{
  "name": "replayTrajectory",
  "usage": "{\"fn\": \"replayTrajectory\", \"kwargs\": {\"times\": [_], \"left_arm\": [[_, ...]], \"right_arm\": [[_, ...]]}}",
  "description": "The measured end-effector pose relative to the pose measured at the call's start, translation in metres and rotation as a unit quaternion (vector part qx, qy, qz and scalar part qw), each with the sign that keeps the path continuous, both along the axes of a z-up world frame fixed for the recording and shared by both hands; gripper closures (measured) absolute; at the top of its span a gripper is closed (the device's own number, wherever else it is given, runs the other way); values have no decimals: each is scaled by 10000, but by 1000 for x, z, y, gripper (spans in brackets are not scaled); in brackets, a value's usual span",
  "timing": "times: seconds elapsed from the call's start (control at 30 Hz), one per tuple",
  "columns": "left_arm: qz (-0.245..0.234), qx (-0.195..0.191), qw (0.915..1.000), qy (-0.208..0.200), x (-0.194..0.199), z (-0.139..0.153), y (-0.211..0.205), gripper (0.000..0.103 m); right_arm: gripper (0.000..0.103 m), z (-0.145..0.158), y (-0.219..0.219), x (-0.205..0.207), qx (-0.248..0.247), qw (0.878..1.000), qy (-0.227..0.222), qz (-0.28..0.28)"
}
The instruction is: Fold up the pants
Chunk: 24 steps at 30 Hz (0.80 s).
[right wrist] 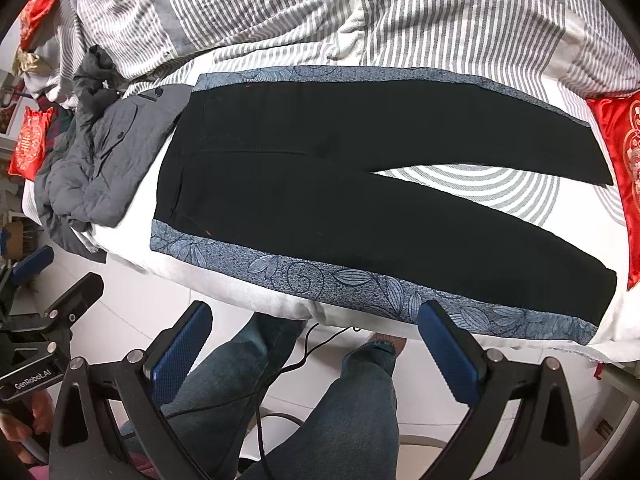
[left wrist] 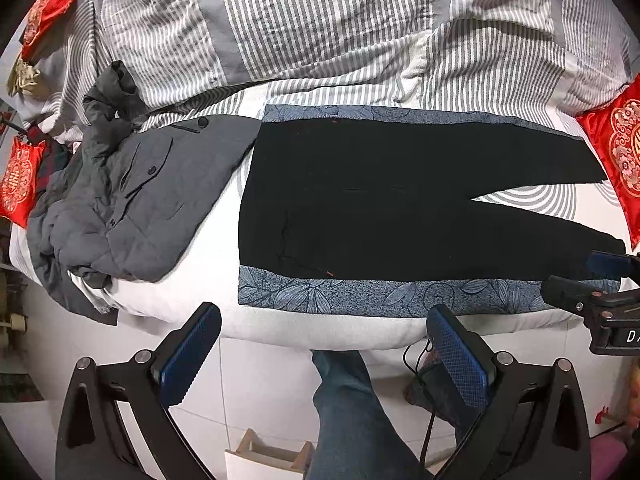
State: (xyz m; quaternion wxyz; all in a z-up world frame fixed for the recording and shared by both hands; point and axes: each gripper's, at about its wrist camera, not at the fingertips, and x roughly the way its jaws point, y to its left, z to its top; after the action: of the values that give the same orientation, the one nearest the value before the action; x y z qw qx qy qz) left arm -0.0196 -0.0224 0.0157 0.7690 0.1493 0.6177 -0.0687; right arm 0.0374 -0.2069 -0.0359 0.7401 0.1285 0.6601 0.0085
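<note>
Black pants (left wrist: pixel 380 196) lie flat on a blue floral cloth (left wrist: pixel 360 294) spread over the bed. The waist is at the left and the two legs run right, parted in a narrow V. My left gripper (left wrist: pixel 326 332) hangs open over the bed's near edge, below the waist end, holding nothing. From the right wrist view the pants (right wrist: pixel 340 200) fill the middle, and my right gripper (right wrist: pixel 316 316) is open and empty just short of the cloth's near border (right wrist: pixel 320 280). The right gripper (left wrist: pixel 588 278) also shows beside the near leg's hem.
A crumpled grey jacket (left wrist: pixel 120 200) lies left of the waist, overlapping the cloth's corner. A striped duvet (left wrist: pixel 320 28) is heaped behind. Red cushions (left wrist: pixel 620 148) sit at both bed ends. A person's jeans legs (right wrist: pixel 340 400) and a black cable (right wrist: pixel 260 420) are below on the white floor.
</note>
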Motion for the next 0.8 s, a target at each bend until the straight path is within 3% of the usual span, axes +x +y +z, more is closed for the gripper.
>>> {"fn": "replayTrajectory", "kwargs": {"times": [0.6, 0.8], "left_arm": [[82, 172, 9998, -81, -3, 6, -11, 0], [482, 55, 9988, -56, -13, 8, -6, 0]], "right_arm": [[0, 3, -17, 0, 127, 9998, -120, -14], [0, 2, -26, -8, 248, 9995, -114, 126]]}}
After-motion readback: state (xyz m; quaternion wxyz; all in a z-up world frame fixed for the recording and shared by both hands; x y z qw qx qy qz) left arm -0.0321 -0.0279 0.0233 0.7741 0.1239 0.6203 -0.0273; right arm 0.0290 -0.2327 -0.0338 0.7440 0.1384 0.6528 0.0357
